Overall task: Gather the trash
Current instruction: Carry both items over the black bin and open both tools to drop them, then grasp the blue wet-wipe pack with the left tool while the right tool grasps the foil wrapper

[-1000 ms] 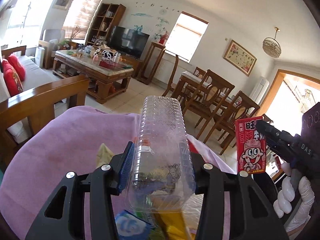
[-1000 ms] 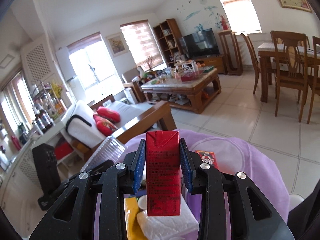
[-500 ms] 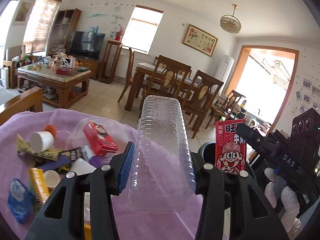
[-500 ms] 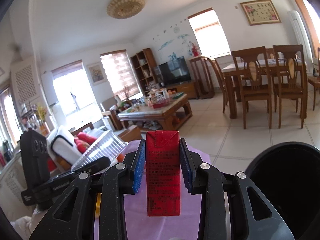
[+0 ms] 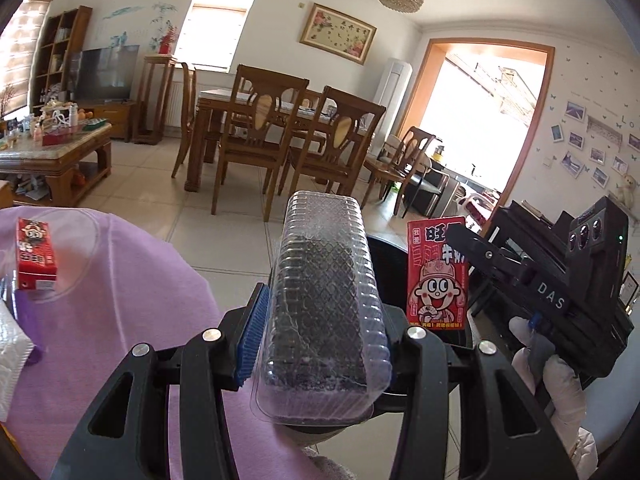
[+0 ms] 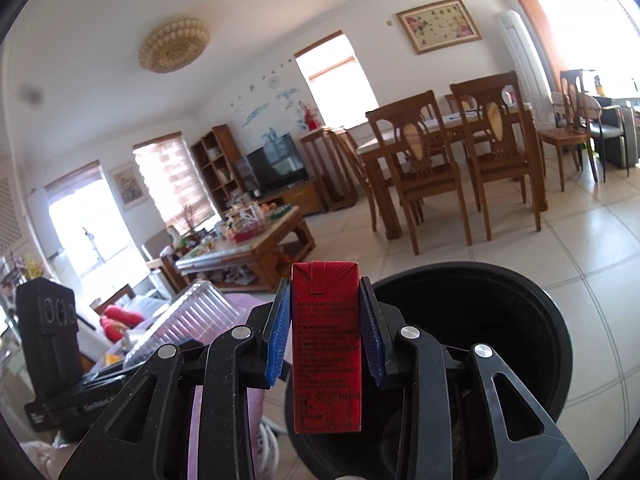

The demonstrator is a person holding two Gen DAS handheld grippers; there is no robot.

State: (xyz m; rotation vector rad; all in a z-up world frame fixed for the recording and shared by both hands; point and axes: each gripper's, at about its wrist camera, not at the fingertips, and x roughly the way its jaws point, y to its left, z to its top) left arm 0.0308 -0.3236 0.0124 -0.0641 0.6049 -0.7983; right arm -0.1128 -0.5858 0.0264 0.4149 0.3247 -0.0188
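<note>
Right wrist: ribbed blue jaws on boxy red carton (image 6: 326,344); left's around ridged clear tub (image 5: 323,320).

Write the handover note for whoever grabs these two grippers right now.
Left gripper: shut on a clear plastic tray.
Right gripper: shut on a red drink carton, just above the black bin.
Done: both pieces are lifted off the purple cloth.
Left: drop both into the bin, then go back for the second red carton and the other trash on the cloth.
</note>
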